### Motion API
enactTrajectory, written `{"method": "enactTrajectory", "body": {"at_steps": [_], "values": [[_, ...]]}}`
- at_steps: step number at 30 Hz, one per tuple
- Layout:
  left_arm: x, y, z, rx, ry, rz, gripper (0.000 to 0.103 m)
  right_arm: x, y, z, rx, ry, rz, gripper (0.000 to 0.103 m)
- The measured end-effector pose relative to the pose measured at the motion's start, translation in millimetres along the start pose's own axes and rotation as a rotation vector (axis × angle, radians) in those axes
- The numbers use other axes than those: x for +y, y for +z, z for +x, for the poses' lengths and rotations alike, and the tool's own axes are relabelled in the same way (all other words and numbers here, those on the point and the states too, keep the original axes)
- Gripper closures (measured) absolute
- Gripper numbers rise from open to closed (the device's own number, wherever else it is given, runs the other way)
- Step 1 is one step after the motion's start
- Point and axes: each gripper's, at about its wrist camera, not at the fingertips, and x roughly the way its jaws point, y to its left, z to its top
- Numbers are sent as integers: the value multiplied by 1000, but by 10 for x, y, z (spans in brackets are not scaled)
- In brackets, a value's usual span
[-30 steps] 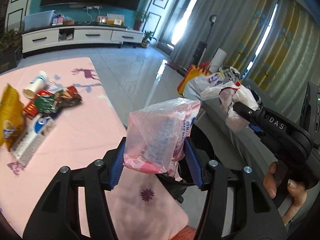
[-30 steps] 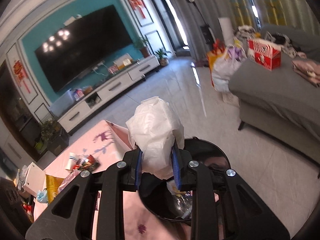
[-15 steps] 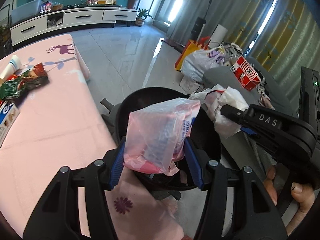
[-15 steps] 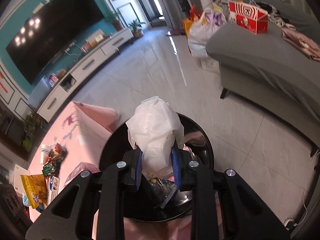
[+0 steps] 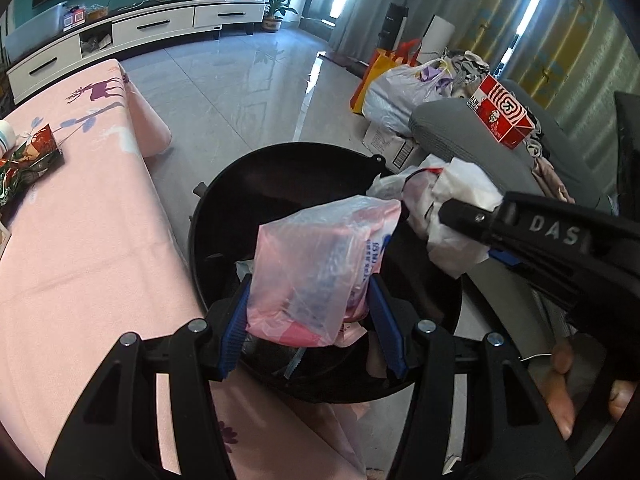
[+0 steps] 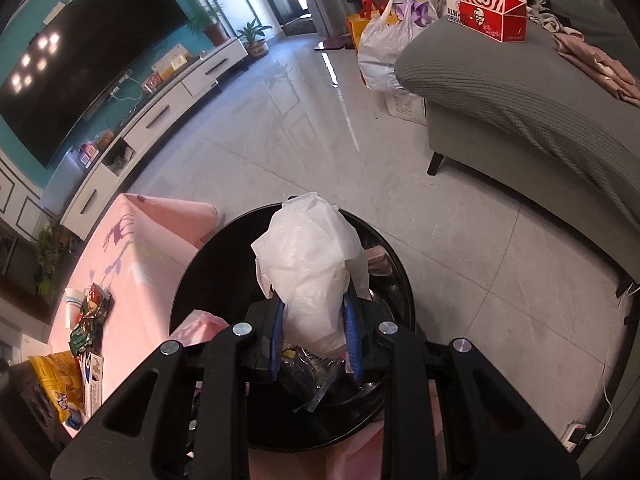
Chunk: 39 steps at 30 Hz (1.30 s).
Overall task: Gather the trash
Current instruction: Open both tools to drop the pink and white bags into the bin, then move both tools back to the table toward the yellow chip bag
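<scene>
My left gripper is shut on a pink plastic bag and holds it over the open round black trash bin, which stands beside the pink table. My right gripper is shut on a crumpled white plastic bag and holds it over the same bin. In the left wrist view the right gripper comes in from the right with the white bag above the bin's right rim. Wrappers and clear plastic lie inside the bin.
More trash lies on the far end of the table: red and green wrappers, a paper cup, a yellow snack bag. A grey sofa with a red box stands at the right, shopping bags beside it.
Both grippers have moved with their bags from beside the table edge to above the bin and tilted downward. Both bags stay held.
</scene>
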Motion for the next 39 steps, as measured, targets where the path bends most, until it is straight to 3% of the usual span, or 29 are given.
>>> {"method": "enactTrajectory", "body": {"at_steps": [3,8,11,18,20,23,29,39], "values": [[-8,1,23,11,-4,0,45,-42,2,-13,0,7,12,75],[-11,5,14,14,-4,2,42,-36,4,-43,-4,14,18,65],[-23,11,-33,-2,12,12,27,3,7,-89,-17,14,8,59],[50,1,-335,-71,42,24,13,164,-3,-291,-71,43,-28,44],[93,-10,-449,-95,52,24,9,231,-15,-374,-99,56,-41,34],[236,-39,-676,-140,78,16,4,376,-44,-484,-143,77,-67,20],[588,-96,-1137,-219,143,-45,3,693,-120,-680,-217,113,-111,6],[1480,-379,-1890,-315,307,-191,3,1452,-400,-910,-253,295,-248,3]]}}
